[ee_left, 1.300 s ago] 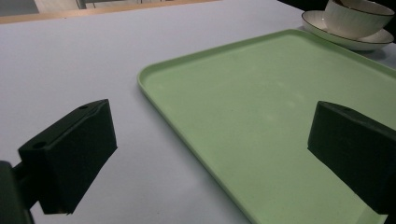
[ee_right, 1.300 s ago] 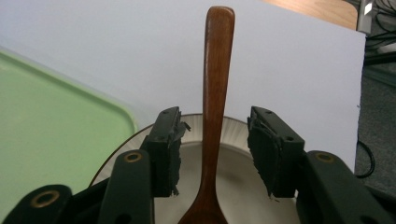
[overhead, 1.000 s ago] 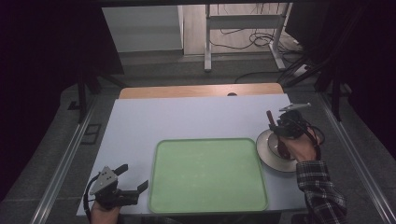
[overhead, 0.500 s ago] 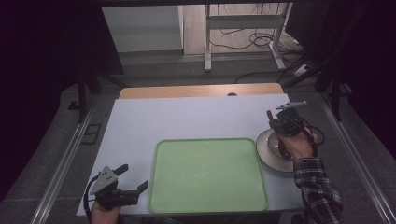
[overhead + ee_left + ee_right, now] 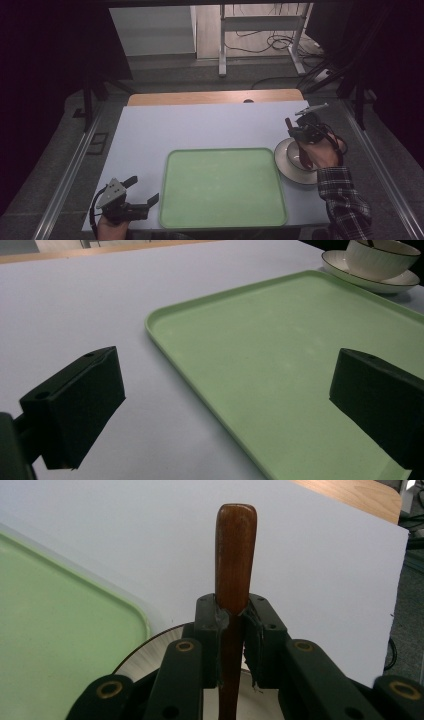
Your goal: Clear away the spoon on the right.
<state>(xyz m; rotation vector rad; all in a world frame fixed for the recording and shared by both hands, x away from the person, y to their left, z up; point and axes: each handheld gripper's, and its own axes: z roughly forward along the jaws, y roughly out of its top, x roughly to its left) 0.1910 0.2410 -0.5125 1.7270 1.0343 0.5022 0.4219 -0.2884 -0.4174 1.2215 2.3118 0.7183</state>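
Note:
A white bowl stands on a white saucer at the table's right, next to a green tray. My right gripper is over the saucer, shut on a brown wooden handle that sticks up between its fingers. The handle's lower end is hidden behind the gripper. My left gripper rests low at the tray's front left corner, open with nothing between its fingers. Its view looks across the tray toward the bowl.
The white tabletop stretches behind the tray, with a wooden strip along its far edge. Metal rails run along both sides of the table. A stand and cables are on the floor beyond.
The right hand with the wooden handle has shifted only slightly over the saucer. The left gripper has stayed where it was.

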